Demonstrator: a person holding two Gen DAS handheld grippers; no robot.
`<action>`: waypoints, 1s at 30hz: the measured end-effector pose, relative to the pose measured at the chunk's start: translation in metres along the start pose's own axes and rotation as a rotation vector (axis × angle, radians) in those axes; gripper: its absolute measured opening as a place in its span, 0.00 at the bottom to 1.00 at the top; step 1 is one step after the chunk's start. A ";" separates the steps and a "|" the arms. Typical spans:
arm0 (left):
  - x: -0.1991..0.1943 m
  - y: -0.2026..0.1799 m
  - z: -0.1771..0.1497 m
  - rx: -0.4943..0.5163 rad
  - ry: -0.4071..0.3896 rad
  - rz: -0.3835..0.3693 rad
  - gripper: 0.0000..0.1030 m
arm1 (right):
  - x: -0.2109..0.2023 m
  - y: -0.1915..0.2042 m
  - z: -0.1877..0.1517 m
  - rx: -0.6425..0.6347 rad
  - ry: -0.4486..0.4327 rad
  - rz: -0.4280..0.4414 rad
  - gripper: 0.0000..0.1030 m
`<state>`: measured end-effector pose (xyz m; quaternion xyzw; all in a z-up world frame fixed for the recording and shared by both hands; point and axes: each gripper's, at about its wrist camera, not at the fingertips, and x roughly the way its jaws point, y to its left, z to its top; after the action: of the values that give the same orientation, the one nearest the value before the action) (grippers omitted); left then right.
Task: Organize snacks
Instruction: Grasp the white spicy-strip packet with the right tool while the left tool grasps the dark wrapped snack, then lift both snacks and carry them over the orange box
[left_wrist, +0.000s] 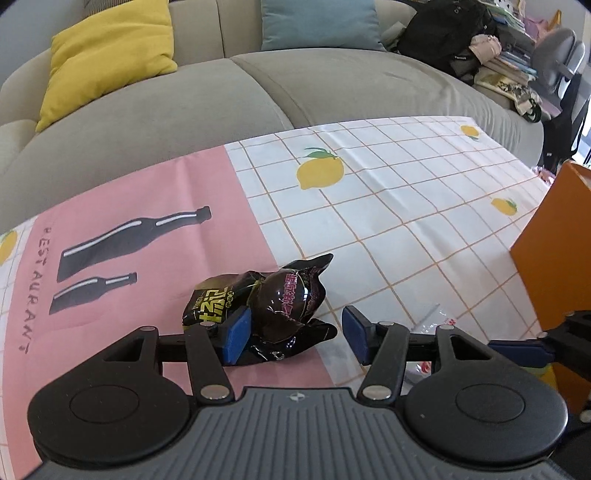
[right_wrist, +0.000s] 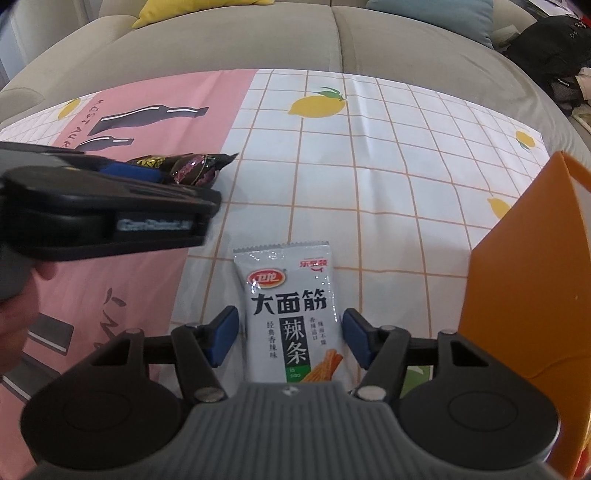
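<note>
The orange box (right_wrist: 524, 295) stood just right of the right gripper (right_wrist: 290, 336); its contents could not be seen. A white snack packet (right_wrist: 291, 314) lay flat between that gripper's parted fingers, untouched by either pad, its long axis along the fingers and its serrated top edge pointing away. The left gripper (left_wrist: 295, 334) was also open: its left pad (left_wrist: 236, 334) touched the dark snack packets (left_wrist: 273, 306), the right pad stood clear. These lay crumpled on the tablecloth (left_wrist: 388, 221), one tail pointing away to the right.
</note>
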<state>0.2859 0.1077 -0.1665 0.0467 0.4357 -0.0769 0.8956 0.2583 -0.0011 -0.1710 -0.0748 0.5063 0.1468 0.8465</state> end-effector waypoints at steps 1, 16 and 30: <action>0.001 0.000 0.000 0.002 -0.001 0.005 0.64 | 0.000 0.000 0.000 -0.001 0.000 0.001 0.60; 0.004 -0.002 -0.002 0.018 0.005 0.096 0.49 | -0.005 0.005 -0.006 -0.040 -0.018 0.019 0.48; -0.070 0.010 -0.032 -0.229 0.045 0.032 0.48 | -0.036 0.005 -0.021 0.032 -0.050 0.094 0.44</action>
<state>0.2202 0.1294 -0.1309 -0.0475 0.4607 -0.0113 0.8862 0.2234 -0.0083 -0.1494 -0.0337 0.4900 0.1801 0.8522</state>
